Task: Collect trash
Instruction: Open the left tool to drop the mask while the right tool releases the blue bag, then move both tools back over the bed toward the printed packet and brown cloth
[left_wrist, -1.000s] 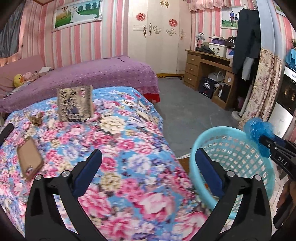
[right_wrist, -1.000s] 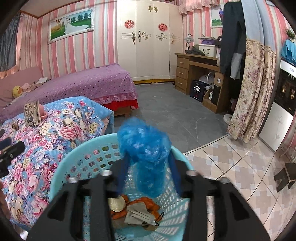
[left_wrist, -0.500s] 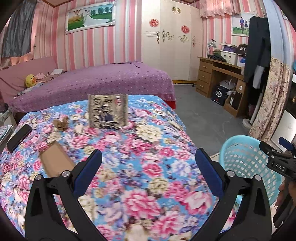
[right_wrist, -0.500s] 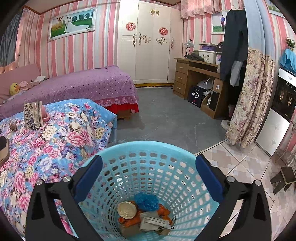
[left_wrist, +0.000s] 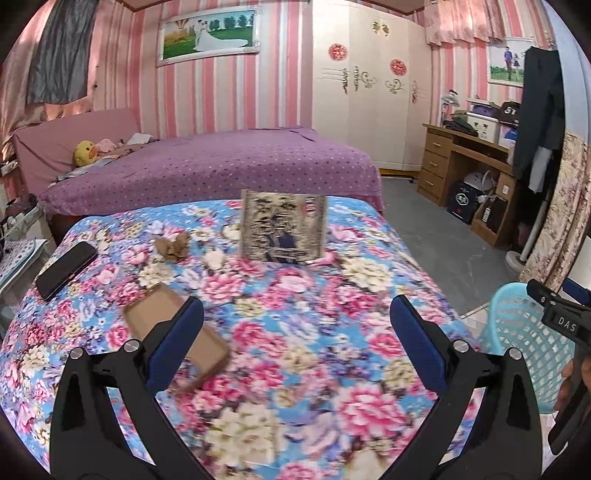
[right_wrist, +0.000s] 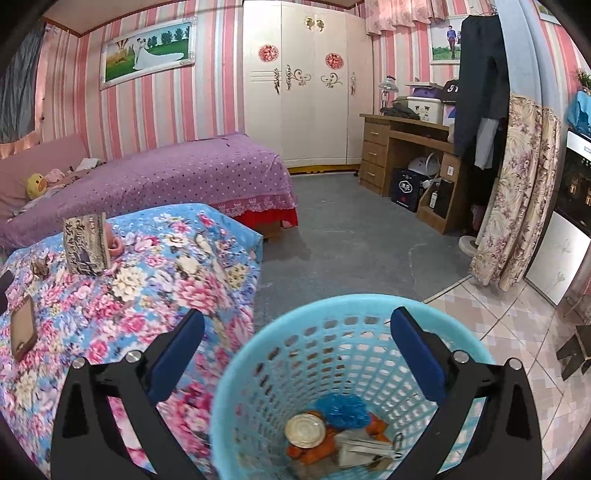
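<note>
My right gripper (right_wrist: 297, 354) hangs open and empty over the light-blue basket (right_wrist: 258, 347). At the basket's bottom lie a crumpled blue bag (right_wrist: 343, 408), a round tin lid (right_wrist: 304, 430), orange peel and a whitish wad (right_wrist: 360, 445). My left gripper (left_wrist: 297, 343) is open above the flowered bed cover (left_wrist: 332, 295), holding nothing. Its left finger (left_wrist: 177, 343) overlaps a flat brown cardboard box (left_wrist: 147, 317). Farther back lie a crumpled brown scrap (left_wrist: 171, 247) and an upright patterned packet (left_wrist: 282, 230). The basket (left_wrist: 524, 332) and right gripper (left_wrist: 552, 291) show at the right edge.
A black phone (left_wrist: 66, 269) lies at the cover's left edge. Behind is a purple bed (left_wrist: 221, 166) with a yellow plush toy (left_wrist: 85, 151). Grey floor (right_wrist: 351, 251), a wooden desk (right_wrist: 402, 155), a white wardrobe and a floral curtain (right_wrist: 517, 192) lie to the right.
The right gripper opened and the blue bag fell into the basket. The left gripper swung left over the bed, so the box moved under its left finger and the basket slid to the edge.
</note>
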